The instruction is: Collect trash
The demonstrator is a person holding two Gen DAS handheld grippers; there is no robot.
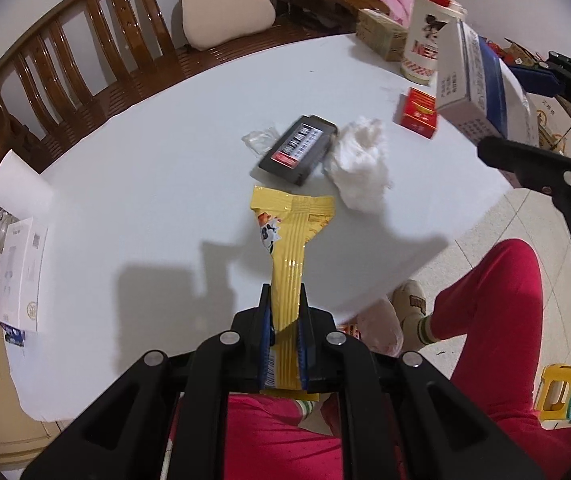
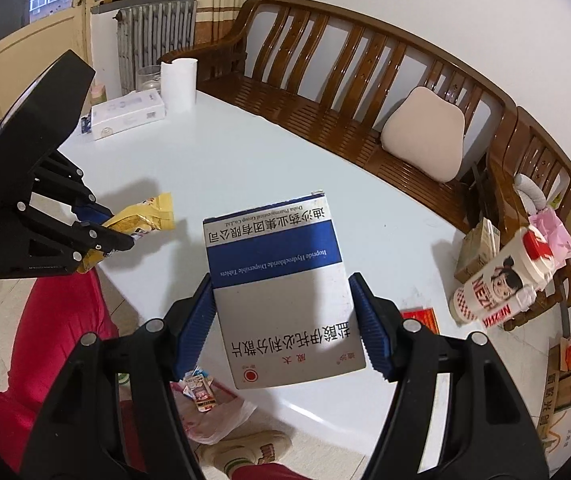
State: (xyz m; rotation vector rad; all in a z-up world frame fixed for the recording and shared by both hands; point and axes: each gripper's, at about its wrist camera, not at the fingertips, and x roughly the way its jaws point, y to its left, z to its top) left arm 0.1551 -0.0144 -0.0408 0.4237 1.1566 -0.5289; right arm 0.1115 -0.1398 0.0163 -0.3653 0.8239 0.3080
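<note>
Room furnishings, non-task

Wooden slatted bench (image 2: 365, 92) behind white table (image 1: 165, 160); beige cushion (image 1: 225, 10) on bench seat; radiator (image 2: 153, 36) by door; yellow stool (image 1: 561, 394) on tiled floor.

L wrist: above table's (image 1: 165, 160) near edge, steep down, faces bench (image 1: 65, 64).
R wrist: near table's right edge, shallower.
Shared: table top, bench, cushion (image 2: 425, 140).

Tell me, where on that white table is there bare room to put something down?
The table is bare along the wooden bench, between the paper roll and the tall cup. It is crowded around the dark box, tissue and red box.
</note>
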